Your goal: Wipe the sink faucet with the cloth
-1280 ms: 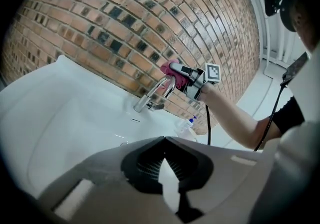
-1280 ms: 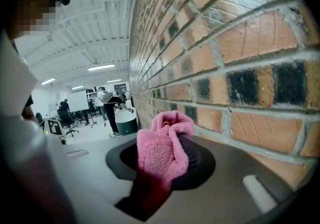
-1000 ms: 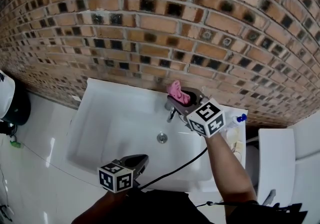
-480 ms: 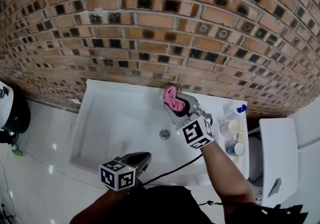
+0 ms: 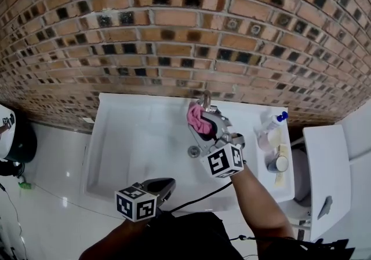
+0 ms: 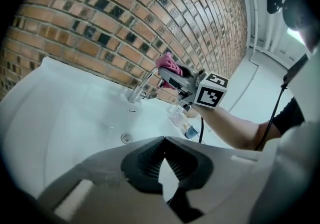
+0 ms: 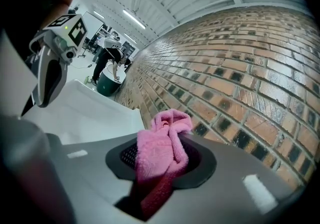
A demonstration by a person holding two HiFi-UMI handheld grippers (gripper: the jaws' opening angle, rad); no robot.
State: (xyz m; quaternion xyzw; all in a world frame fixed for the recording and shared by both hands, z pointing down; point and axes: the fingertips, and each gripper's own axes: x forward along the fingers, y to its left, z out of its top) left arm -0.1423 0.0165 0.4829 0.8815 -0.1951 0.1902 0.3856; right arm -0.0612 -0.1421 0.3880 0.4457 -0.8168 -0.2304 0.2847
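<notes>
I see a pink cloth [image 7: 162, 140] against the black ribbed pads [image 7: 127, 155] of the grey right gripper [image 7: 160, 165]. The left gripper [image 6: 164, 143] is the same grey and black. Each carries a cube [image 5: 222, 160] patterned in black-and-white squares. The wall [image 5: 174, 33] is red-brown brick with dark blotches and pale grey mortar. The sink [image 5: 127, 137] is white, the faucet [image 6: 136, 91] silvery, and the bottle [image 5: 271, 127] clear with a blue cap.

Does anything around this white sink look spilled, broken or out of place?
Nothing stands out. The white sink basin shows no spill or crack. The metal faucet stands by the brick wall, and the pink terry cloth is clamped in the right gripper close to it. The left gripper hangs shut, empty.
</notes>
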